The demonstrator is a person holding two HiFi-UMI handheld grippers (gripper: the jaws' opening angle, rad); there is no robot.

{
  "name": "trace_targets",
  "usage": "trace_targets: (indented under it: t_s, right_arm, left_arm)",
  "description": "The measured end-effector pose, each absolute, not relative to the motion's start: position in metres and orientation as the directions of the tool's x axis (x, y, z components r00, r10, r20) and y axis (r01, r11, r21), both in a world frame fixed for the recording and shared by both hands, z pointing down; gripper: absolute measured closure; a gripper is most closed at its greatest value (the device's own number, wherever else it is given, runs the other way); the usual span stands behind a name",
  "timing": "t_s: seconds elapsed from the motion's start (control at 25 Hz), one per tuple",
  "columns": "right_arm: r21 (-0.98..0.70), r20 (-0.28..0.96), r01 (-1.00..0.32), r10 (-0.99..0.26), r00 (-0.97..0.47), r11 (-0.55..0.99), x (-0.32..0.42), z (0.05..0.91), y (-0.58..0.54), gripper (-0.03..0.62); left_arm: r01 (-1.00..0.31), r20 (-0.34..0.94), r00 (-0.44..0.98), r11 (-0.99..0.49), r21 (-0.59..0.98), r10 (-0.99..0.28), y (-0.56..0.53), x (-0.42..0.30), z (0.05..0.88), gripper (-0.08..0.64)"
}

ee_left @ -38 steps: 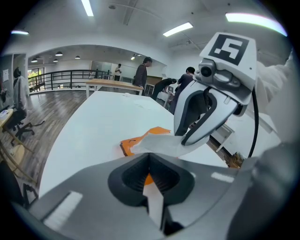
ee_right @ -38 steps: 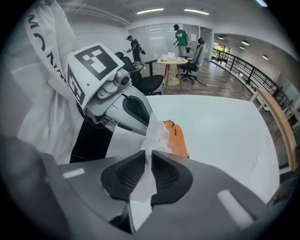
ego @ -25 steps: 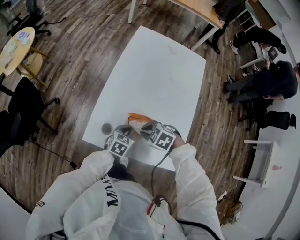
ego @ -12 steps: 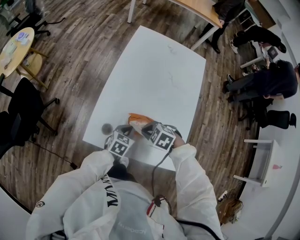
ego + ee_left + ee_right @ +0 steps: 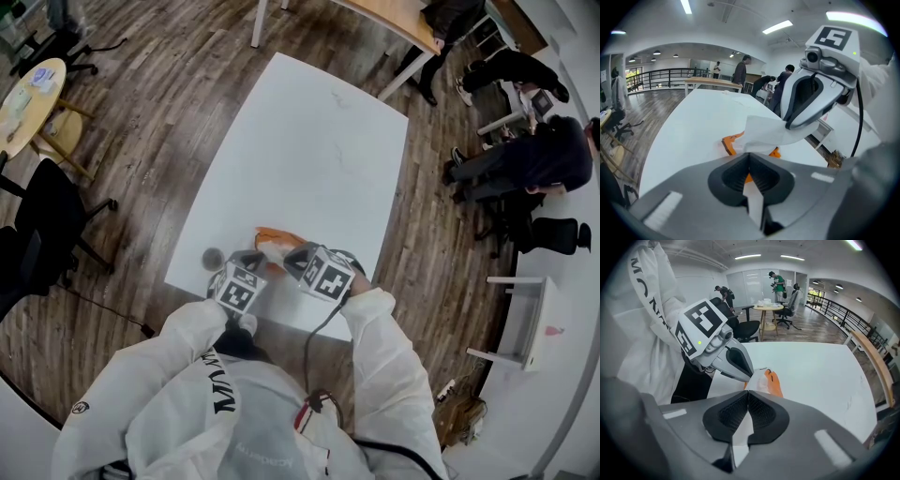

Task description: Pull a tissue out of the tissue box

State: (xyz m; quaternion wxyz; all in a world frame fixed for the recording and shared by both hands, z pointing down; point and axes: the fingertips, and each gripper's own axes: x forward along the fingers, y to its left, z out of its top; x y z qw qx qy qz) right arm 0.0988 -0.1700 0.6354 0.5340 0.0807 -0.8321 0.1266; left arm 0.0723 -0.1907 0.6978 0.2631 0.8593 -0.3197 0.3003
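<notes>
Tissue box (image 5: 270, 233): orange, lying flat at the near end of the white desk (image 5: 309, 150), just in front of the person. 1 tissue (image 5: 761, 136) rises from its top, with its lower part meeting the box; it is not yet free.

Progress, as judged: the grip is taken and the pull itself remains.

Right claw (image 5: 748, 401): closed on the tissue, white sheet pinched between the jaws.

Left claw (image 5: 749, 161): jaws together at the box's near edge, orange showing in the gap. It appears to pinch the box to steady it.

The 2 claws sit just beside each other.
</notes>
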Motion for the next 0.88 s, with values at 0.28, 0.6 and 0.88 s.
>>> trace_targets:
  t_s: [0.28, 0.6, 0.88]
  right_arm:
    - [-0.125, 0.901, -0.277, -0.008, -0.434, 0.953, 0.099, 0.628, -0.168, 0.588]
    - [-0.132, 0.887, -0.293, -0.020, -0.462, 0.947, 0.099, 0.620, -0.167, 0.588]
    - [-0.153, 0.857, -0.311, -0.031, -0.514, 0.938, 0.097, 0.608, -0.168, 0.588]
  left_arm:
    - [-0.710, 0.691, 0.608, -0.656, 0.255, -0.390, -0.191, 0.069, 0.701, 0.560]
    - [-0.711, 0.695, 0.604, -0.657, 0.251, -0.389, -0.192, 0.069, 0.704, 0.560]
    - [-0.711, 0.698, 0.602, -0.658, 0.248, -0.387, -0.192, 0.070, 0.707, 0.559]
